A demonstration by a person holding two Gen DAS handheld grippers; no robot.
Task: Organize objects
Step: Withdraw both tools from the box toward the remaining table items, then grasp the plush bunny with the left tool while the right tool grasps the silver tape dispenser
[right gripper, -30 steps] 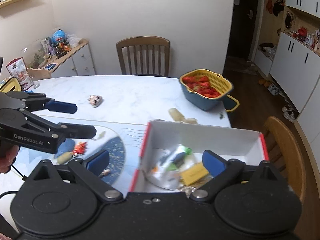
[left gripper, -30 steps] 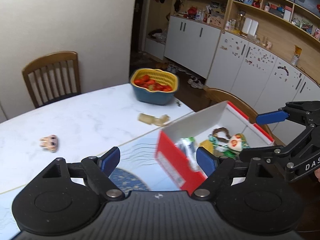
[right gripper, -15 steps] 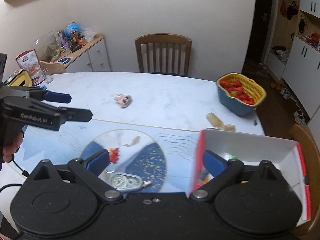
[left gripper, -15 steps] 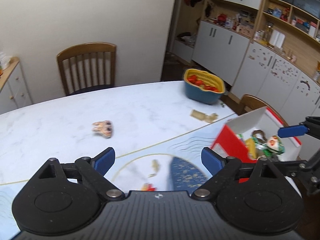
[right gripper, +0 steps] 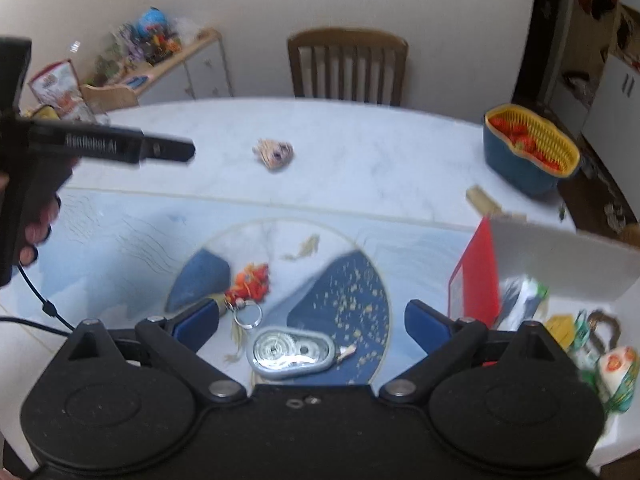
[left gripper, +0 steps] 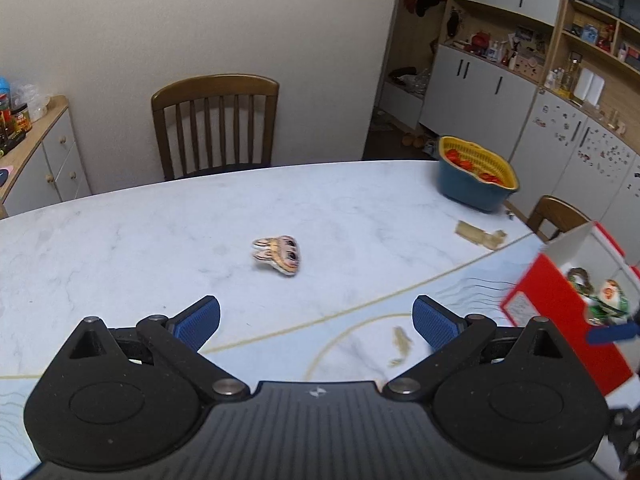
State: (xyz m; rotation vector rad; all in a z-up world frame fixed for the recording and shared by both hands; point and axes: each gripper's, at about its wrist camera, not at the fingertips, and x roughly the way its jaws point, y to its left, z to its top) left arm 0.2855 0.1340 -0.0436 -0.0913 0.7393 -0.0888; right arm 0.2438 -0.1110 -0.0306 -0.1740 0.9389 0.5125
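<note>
My left gripper (left gripper: 316,318) hovers over the marble table (left gripper: 120,248), its jaws opening with nothing between them. A small bunny-faced toy (left gripper: 278,256) lies on the table ahead of it. My right gripper (right gripper: 312,320) is open above the blue round mat (right gripper: 344,292). Under it lie a grey tape dispenser (right gripper: 292,352) and an orange-red keychain (right gripper: 250,282), neither touched. A red-and-white box (right gripper: 476,280) holding several packets stands at the right, also seen as the box (left gripper: 560,312) in the left wrist view. The left gripper (right gripper: 168,150) shows from the side, in a hand.
A blue-and-yellow basket (left gripper: 476,176) of red fruit sits at the table's far right, with a beige scrap (left gripper: 478,236) near it. A wooden chair (left gripper: 216,120) stands behind the table, another chair (left gripper: 556,216) at the right. A cluttered sideboard (right gripper: 160,60) is at the left.
Both views have swung left, away from the box and toward the table's middle, and sunk lower. The left jaws have spread wider. The dispenser and keychain now lie under the right gripper.
</note>
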